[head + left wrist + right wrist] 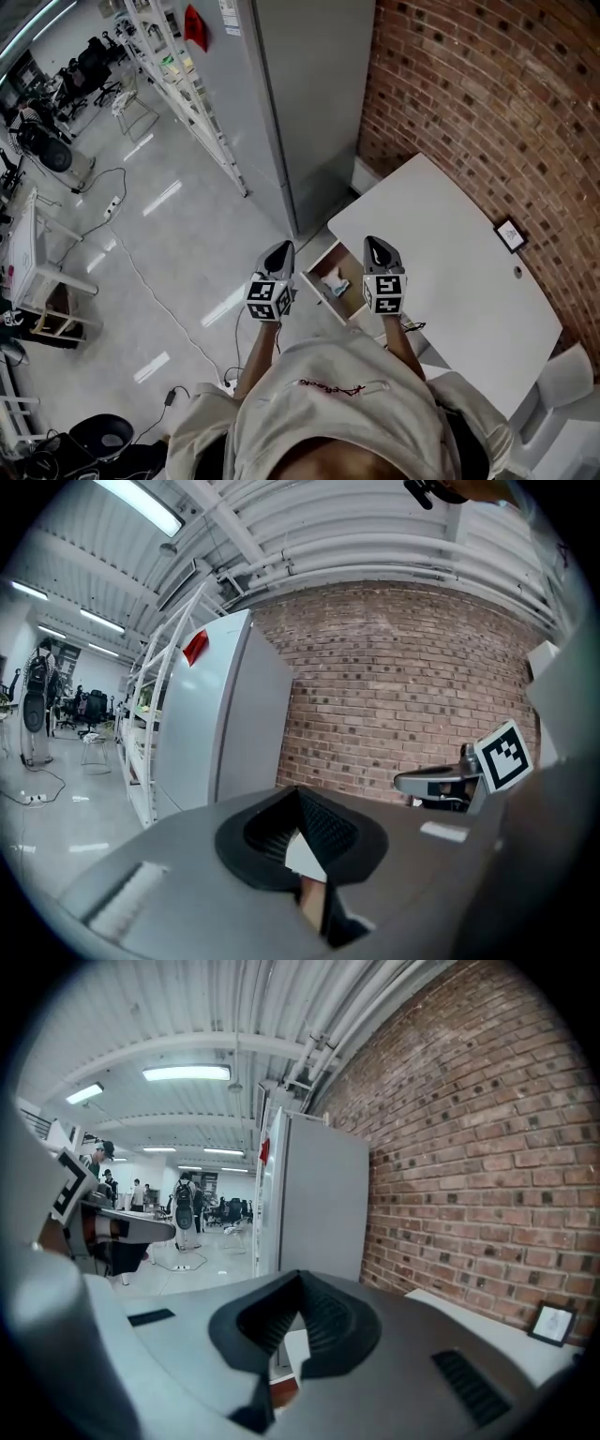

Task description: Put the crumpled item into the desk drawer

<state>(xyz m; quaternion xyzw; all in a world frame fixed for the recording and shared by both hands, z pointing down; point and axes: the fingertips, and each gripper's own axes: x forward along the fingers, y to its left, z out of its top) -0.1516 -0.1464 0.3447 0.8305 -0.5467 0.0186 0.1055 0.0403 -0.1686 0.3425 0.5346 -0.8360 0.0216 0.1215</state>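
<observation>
The white desk [450, 262] stands against the brick wall, and its drawer [322, 291] is pulled open at the left end. A small pale crumpled item [335, 281] lies inside the drawer. My left gripper [280, 249] hovers over the floor just left of the drawer, jaws shut and empty, as the left gripper view [298, 793] also shows. My right gripper [378, 244] hangs over the desk's near left corner, just right of the drawer, shut on nothing [299, 1279]. Both point away from me at about the same height.
A tall grey cabinet [309, 103] stands beyond the desk's left end, with white shelving [192, 94] beside it. A small framed picture [510, 234] lies on the desk by the brick wall [487, 103]. Cables [141, 272] run across the glossy floor at left.
</observation>
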